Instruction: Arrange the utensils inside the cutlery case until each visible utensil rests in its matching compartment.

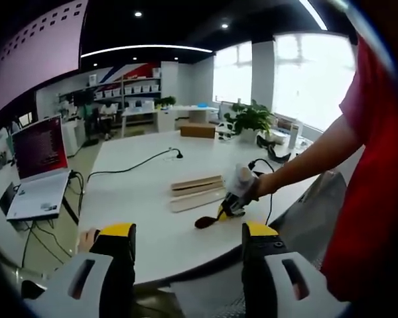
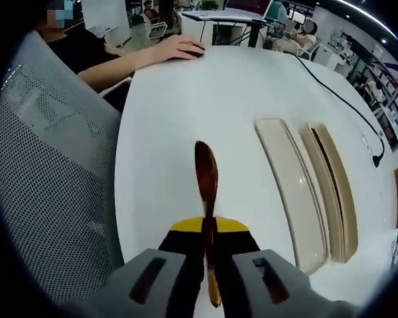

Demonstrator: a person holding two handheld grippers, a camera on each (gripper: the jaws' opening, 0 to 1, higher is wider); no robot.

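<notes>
Right gripper [image 2: 209,255], fingers clenched on the spoon [image 2: 206,175]; case [image 2: 305,192] at two o'clock on the desk [image 2: 179,106]. Left gripper [image 1: 189,248] fingers released. Carry the spoon level, bowl first, to its slot.

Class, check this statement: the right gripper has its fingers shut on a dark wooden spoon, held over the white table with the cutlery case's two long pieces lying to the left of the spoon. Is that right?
One detail is wrong. In the right gripper view, the right gripper is shut on the wooden spoon over the white table, but the cutlery case lies to the right of the spoon, not the left.
</notes>
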